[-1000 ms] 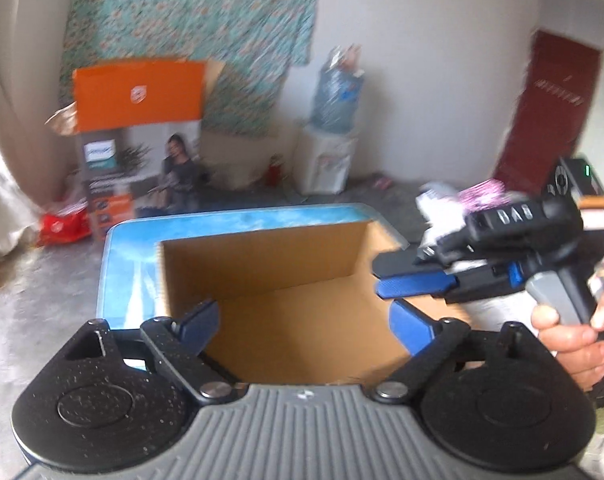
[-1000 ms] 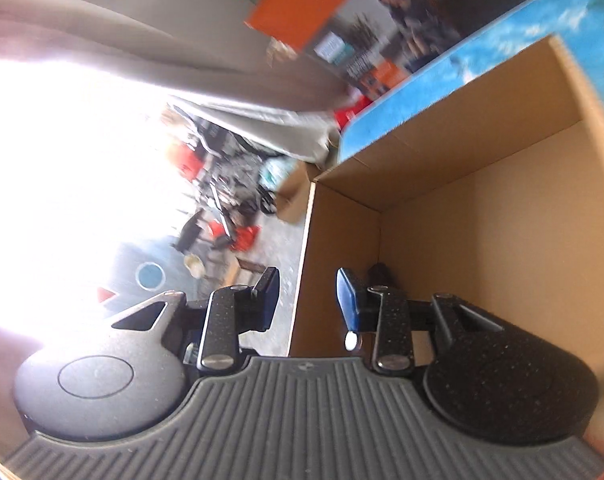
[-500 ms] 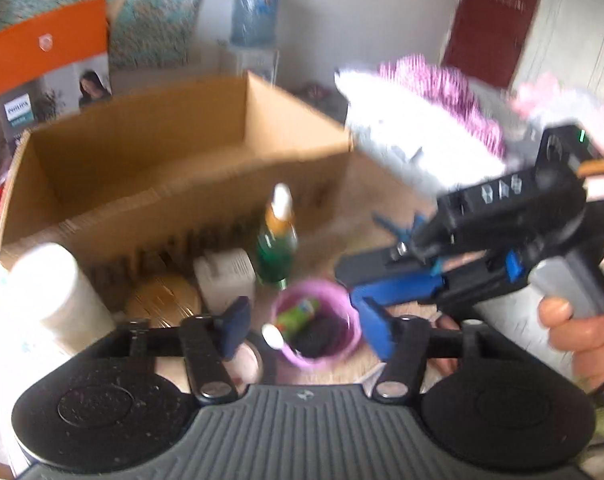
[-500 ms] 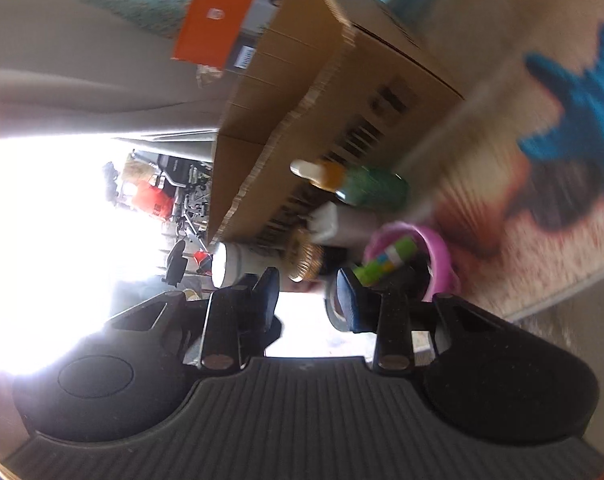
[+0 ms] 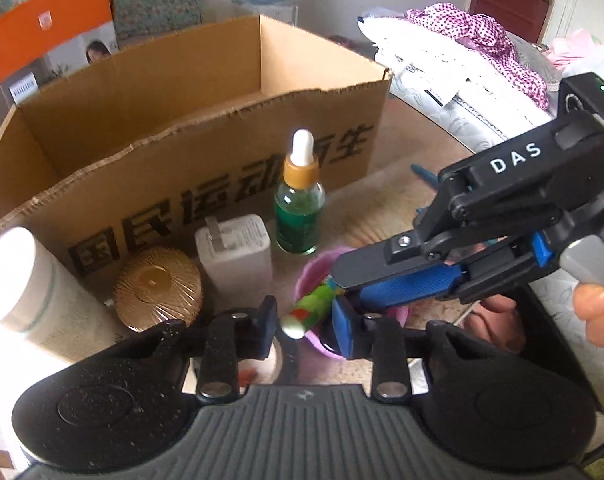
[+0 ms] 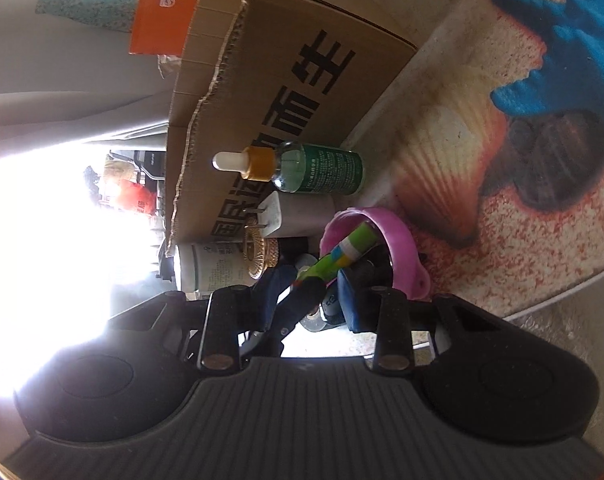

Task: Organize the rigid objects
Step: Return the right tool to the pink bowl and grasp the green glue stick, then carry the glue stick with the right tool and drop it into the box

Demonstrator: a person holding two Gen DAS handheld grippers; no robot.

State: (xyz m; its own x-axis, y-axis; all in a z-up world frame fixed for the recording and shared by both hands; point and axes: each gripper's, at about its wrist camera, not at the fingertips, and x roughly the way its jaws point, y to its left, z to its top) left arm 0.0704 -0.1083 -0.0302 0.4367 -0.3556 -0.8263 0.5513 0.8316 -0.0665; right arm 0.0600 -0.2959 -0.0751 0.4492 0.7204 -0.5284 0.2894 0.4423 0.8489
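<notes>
Patterned mat [image 6: 462,184], cardboard box [image 5: 206,128] – left hand-held gripper [image 5: 304,326] closing around green tube [image 5: 312,308] in pink cup [image 6: 398,240], right one's [image 6: 308,300] grip unclear.

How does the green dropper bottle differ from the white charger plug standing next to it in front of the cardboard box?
The dropper bottle is round, clear green glass with liquid inside; the charger plug is a boxy, opaque white block. The bottle is taller, topped by a gold collar and a white rubber bulb; the plug is squatter, ending in two metal prongs. The bottle stands nearer the box's right end. Both stand upright on the table, just in front of the cardboard box, untouched by either gripper.
</notes>
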